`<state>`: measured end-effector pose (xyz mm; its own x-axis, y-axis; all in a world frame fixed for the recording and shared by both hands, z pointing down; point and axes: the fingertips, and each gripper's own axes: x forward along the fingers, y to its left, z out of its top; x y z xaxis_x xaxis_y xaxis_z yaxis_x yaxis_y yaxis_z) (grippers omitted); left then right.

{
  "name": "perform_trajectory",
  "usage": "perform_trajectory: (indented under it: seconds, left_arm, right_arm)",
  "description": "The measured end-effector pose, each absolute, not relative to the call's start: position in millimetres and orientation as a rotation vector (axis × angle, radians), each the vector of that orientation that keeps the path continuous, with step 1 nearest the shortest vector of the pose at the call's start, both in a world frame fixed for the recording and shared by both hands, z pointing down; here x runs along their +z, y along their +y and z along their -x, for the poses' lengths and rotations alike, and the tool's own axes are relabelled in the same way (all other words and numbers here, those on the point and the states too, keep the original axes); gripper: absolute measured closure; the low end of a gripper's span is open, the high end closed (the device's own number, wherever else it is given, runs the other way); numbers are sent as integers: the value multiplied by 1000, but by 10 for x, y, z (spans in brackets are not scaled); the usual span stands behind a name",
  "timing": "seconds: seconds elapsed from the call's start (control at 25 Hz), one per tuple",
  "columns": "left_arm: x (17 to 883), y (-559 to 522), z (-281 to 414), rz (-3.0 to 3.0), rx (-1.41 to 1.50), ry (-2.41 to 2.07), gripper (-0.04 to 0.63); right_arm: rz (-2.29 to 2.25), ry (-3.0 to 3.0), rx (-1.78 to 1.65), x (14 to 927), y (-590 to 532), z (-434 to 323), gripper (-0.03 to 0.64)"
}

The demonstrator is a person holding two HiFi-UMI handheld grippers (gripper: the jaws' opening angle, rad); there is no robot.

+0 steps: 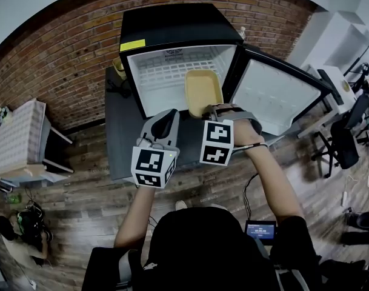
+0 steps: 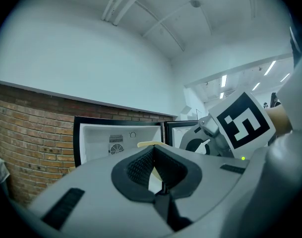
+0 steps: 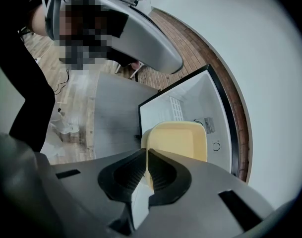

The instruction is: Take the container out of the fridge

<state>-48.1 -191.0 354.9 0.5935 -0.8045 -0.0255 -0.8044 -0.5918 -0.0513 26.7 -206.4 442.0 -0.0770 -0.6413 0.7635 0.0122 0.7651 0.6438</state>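
Lying lengthwise toward fridge, container clamped by right gripper.

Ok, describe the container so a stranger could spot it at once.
Find the black fridge against the brick wall, door open. Before its white inside, the right tongs pinch a shallow container. Its pale yellow stands out against the white and black.

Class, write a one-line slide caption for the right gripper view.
Right claw grips the rim of a pale yellow plastic container before the open black fridge.
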Motion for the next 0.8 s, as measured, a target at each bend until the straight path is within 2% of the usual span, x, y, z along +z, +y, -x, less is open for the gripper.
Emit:
perform_trajectory:
  seconds: [0.8]
  left_arm:
    - [3516, -920, -187, 2744, -26, 1437, 581]
  right_arm:
    - [-448, -1579, -608, 4414, -1079, -851, 569]
